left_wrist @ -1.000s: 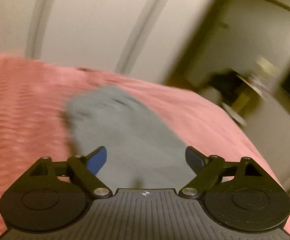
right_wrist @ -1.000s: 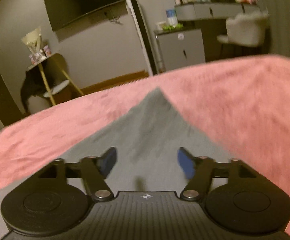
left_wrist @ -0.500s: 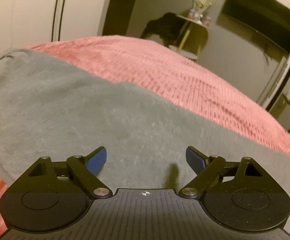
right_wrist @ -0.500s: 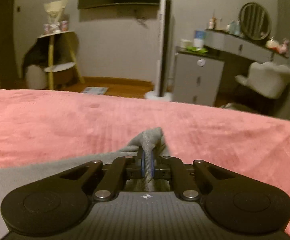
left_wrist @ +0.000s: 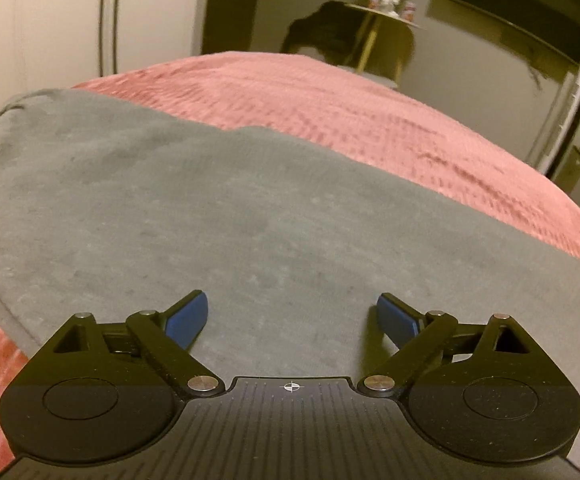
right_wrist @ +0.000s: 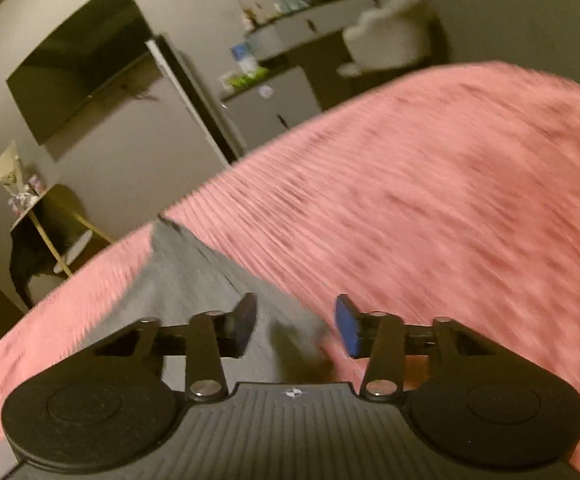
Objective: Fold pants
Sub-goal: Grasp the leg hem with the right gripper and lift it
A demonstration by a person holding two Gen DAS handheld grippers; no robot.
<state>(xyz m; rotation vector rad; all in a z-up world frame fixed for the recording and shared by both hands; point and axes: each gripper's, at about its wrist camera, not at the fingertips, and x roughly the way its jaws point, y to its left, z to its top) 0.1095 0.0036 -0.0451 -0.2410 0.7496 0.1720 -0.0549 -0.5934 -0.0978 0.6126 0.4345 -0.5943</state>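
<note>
Pink bedspread [left_wrist: 369, 128] carries grey pants [left_wrist: 210, 208]; above them, left gripper [left_wrist: 293, 312] gapes empty, right gripper [right_wrist: 295, 326] is opening, nothing pinched.

No readable text, label, brand or number is found in either view; items on the far shelves are too blurred to be read.

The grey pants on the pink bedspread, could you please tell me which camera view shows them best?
The left wrist view: the pants fill most of it, sharp, spread flat on the bedspread. The right wrist view is blurred and shows only a narrow corner of them.
</note>
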